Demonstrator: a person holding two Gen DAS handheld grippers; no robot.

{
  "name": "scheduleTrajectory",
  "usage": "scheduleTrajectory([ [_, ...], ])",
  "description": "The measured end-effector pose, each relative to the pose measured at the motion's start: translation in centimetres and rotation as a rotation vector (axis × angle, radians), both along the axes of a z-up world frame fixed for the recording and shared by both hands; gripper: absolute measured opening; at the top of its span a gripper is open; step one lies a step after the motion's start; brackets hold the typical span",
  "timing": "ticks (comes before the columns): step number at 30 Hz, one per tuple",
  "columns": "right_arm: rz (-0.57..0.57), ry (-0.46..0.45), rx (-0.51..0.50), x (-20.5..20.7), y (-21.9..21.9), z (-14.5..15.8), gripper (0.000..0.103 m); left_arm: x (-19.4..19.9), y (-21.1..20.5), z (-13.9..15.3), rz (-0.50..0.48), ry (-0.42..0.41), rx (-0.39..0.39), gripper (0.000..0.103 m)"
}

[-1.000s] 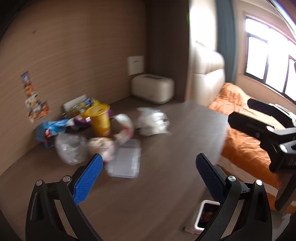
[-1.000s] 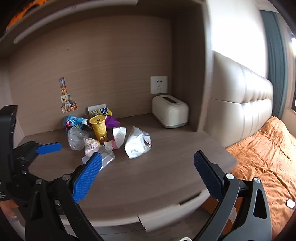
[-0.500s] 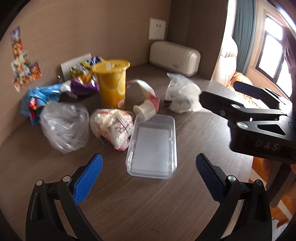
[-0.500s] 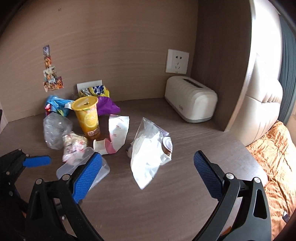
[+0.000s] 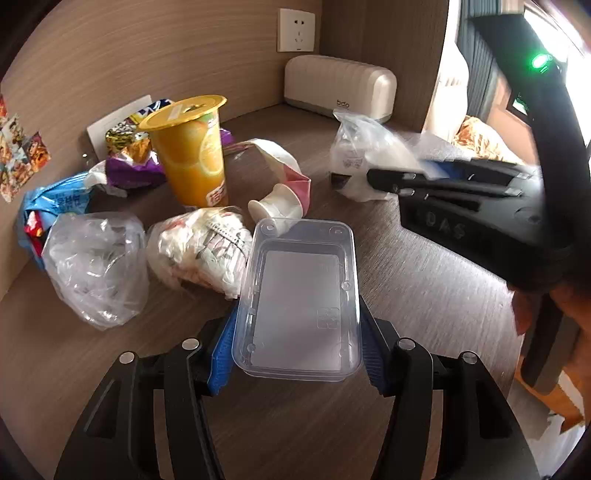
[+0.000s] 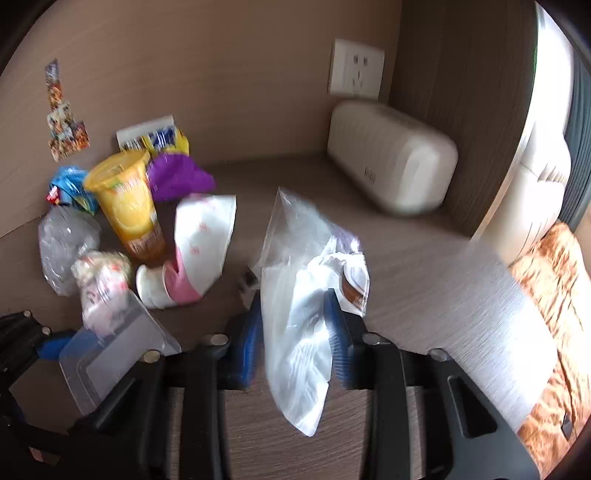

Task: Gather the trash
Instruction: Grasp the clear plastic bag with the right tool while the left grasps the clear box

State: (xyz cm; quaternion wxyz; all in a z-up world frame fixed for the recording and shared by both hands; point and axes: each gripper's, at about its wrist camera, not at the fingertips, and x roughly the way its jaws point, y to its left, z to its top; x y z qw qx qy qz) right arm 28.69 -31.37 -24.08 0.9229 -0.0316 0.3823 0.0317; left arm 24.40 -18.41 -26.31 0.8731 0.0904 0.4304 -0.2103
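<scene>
Two close wrist views, angled down over one wooden desk, shared trash pile.

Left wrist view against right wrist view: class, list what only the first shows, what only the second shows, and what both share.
Only the left wrist view: the left gripper closing around the clear plastic tray, plus a person's hand on the other tool.

Only the right wrist view: the right gripper closing around the white plastic bag, plus the padded headboard.

Both: orange drink cup, cream toaster, wall socket, wooden desk.
</scene>
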Motion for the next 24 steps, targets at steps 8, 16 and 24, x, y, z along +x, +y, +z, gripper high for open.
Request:
scheduleTrajectory([
  [8, 0.002, -0.04, 0.04, -1.6, -0.6, 1.3, 0.024, -0.3, 0.9, 1.0, 0.022, -0.026, -0.042, 0.056],
  [16, -0.002, -0.101, 0.081, -5.5, -1.7, 5.5, 0.024, -2.2, 0.9, 5.6, 0.013, -0.113, -0.055, 0.056],
  [24, -0.028, -0.17, 0.103, -10.4, -3.8, 9.6, 0.024, -5.1, -1.9, 9.7, -0.035, -0.196, -0.076, 0.057],
])
